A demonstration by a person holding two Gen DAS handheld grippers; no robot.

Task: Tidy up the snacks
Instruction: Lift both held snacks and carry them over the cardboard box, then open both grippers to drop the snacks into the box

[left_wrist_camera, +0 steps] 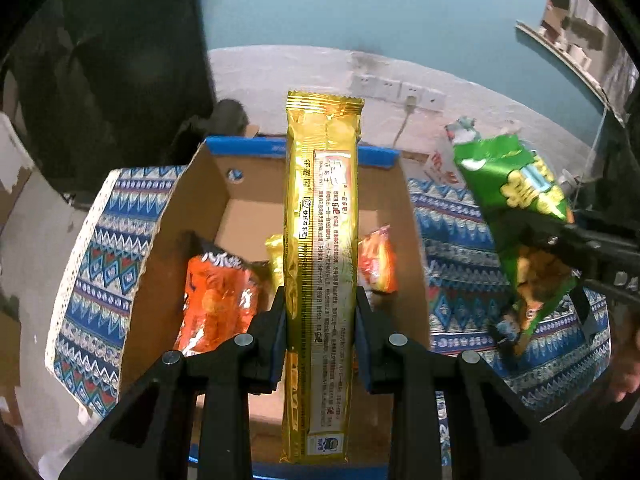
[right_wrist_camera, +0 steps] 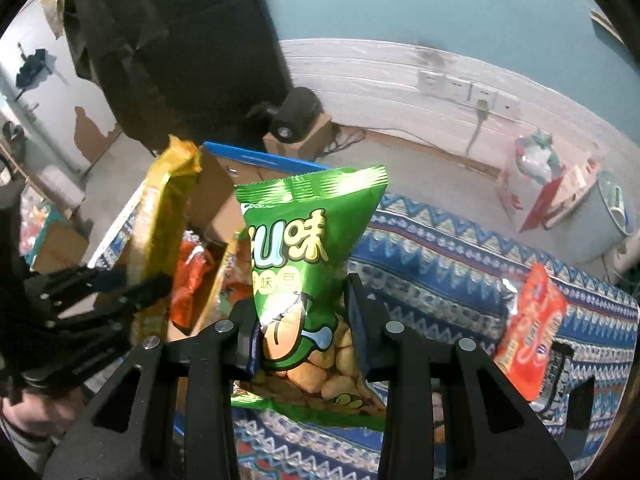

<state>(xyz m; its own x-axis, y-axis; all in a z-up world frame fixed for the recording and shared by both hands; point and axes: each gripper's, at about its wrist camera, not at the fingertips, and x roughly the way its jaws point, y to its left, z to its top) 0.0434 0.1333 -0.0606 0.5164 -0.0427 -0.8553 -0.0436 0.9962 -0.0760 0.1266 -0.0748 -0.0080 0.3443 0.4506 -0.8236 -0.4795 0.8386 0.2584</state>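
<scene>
Long gold foil snack pack (left_wrist_camera: 320,264), upright at frame centre over open brown cardboard box (left_wrist_camera: 192,208), pinched by left gripper (left_wrist_camera: 320,312); small print unreadable. Green peanut bag (right_wrist_camera: 308,264) lettered "味", centre frame above patterned blue cloth (right_wrist_camera: 440,272), clamped in right gripper (right_wrist_camera: 304,320).

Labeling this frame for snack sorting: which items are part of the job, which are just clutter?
Job:
- gold packet in left gripper
- green bag in right gripper
- cardboard box
- orange packs in box
- orange pack on cloth

Clutter:
- wall sockets
- black speaker
- patterned cloth
</scene>
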